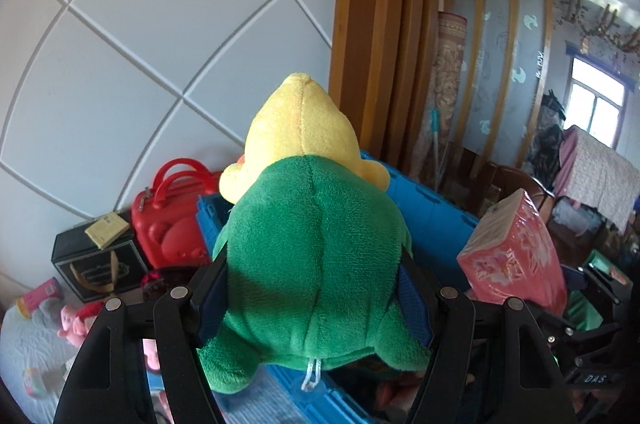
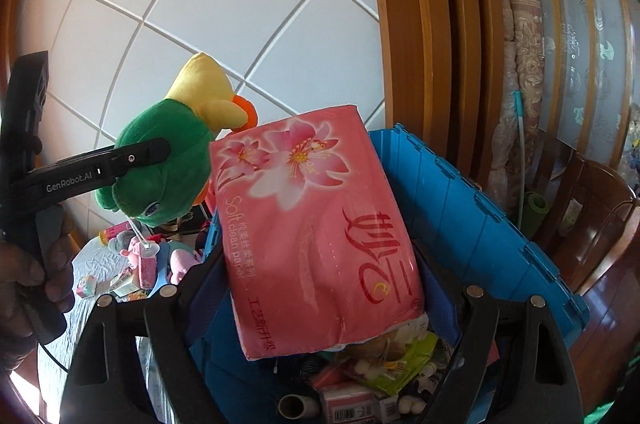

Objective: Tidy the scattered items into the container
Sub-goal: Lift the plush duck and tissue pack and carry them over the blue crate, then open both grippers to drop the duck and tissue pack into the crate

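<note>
Plush toy (image 1: 308, 244): fuzzy green and yellow pile cloth, matt, stitched seams. Tissue pack (image 2: 320, 236): glossy pink plastic film, wrinkled, reflective. Crate (image 2: 460, 207): blue moulded plastic, smooth semi-gloss. Left tongs (image 1: 316, 300): matt black plastic, woven blue pads, bright metal pins. Red case (image 1: 168, 220): glossy hard plastic. Door frame (image 2: 424, 23): varnished wood.

Green-and-yellow plush toy (image 1: 308, 244) and pink tissue pack (image 2: 316, 236) held above the blue crate (image 2: 472, 199).

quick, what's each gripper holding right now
left gripper: closed on the green and yellow plush toy
right gripper: closed on the pink plastic-wrapped tissue pack
</note>
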Motion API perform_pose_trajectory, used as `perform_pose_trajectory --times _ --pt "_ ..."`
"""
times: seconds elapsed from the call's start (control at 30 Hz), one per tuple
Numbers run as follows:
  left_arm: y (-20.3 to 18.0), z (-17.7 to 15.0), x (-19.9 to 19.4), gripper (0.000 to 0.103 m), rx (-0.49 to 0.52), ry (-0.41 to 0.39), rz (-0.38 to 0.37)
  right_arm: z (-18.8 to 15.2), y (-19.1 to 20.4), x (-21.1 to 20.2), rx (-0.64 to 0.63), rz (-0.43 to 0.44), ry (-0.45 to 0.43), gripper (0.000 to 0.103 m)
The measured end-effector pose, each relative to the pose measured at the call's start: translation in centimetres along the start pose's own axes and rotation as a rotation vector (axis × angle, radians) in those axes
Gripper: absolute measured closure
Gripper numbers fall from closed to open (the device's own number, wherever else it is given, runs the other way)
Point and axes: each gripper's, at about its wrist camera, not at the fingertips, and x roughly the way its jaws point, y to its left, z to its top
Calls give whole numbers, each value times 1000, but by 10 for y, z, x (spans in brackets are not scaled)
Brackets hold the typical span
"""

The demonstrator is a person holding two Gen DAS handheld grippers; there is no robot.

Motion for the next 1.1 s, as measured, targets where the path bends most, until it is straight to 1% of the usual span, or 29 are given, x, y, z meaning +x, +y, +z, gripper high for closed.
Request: perform_pose_trajectory --times 0.13,0.27,0.47,0.73,1.1 --pt "-19 6 17 32 9 6 -43 0 -13 4 18 -27 11 18" --pt "-34 12 30 31 24 3 -64 -4 -23 7 34 -45 17 18" --pt "-41 17 43 31 29 8 -79 -8 -32 10 55 -60 24 18" --pt "-53 30 54 31 48 1 -93 -6 -39 17 66 -69 18 18" --pt "-60 62 83 29 67 -7 -122 7 -52 35 66 -80 30 18"
